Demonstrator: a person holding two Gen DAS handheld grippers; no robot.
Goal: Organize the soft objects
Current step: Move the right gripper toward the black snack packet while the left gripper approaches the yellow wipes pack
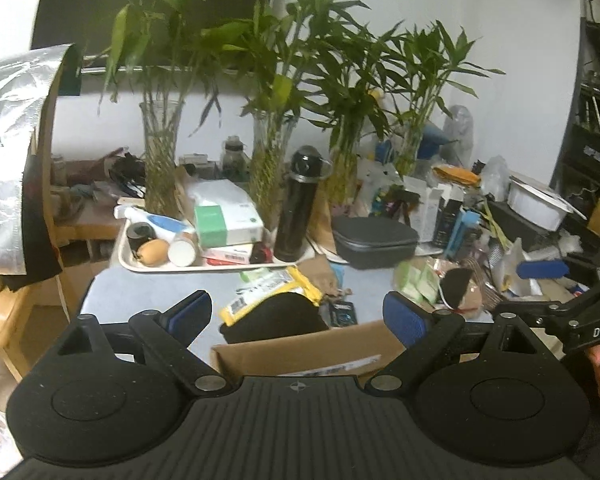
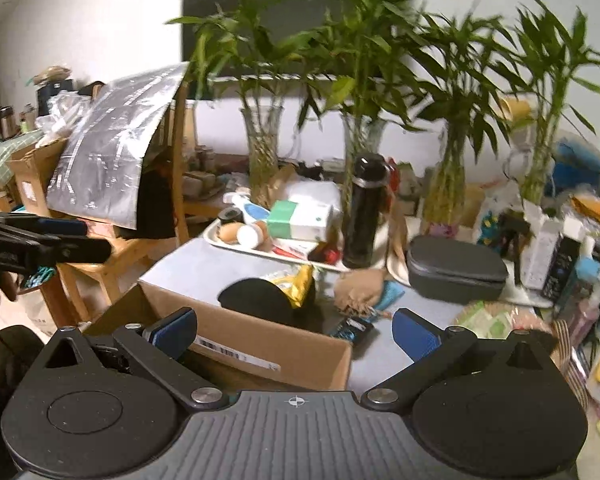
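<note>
A brown cardboard box (image 1: 312, 350) (image 2: 260, 344) sits at the near edge of the grey table. A black soft cushion-like thing (image 1: 276, 318) (image 2: 256, 300) lies against the box's far wall, with a yellow packet (image 1: 276, 290) (image 2: 294, 286) beside it. My left gripper (image 1: 300, 318) hovers over the box, open, nothing between its blue pads. Above the box's near side my right gripper (image 2: 296, 334) stands wide open and empty too. A brown soft toy (image 2: 358, 286) lies on the table past the box. The right gripper's black frame (image 1: 572, 316) shows at the left view's right edge.
A white tray (image 2: 260, 254) holds a black flask (image 1: 300, 208) (image 2: 362, 212), an egg and boxes. Several glass vases of bamboo (image 1: 162, 156) stand behind. A dark grey case (image 1: 374, 240) (image 2: 456, 270) lies right of the tray, clutter beyond. A wooden chair with foil sheet (image 2: 108, 152) stands left.
</note>
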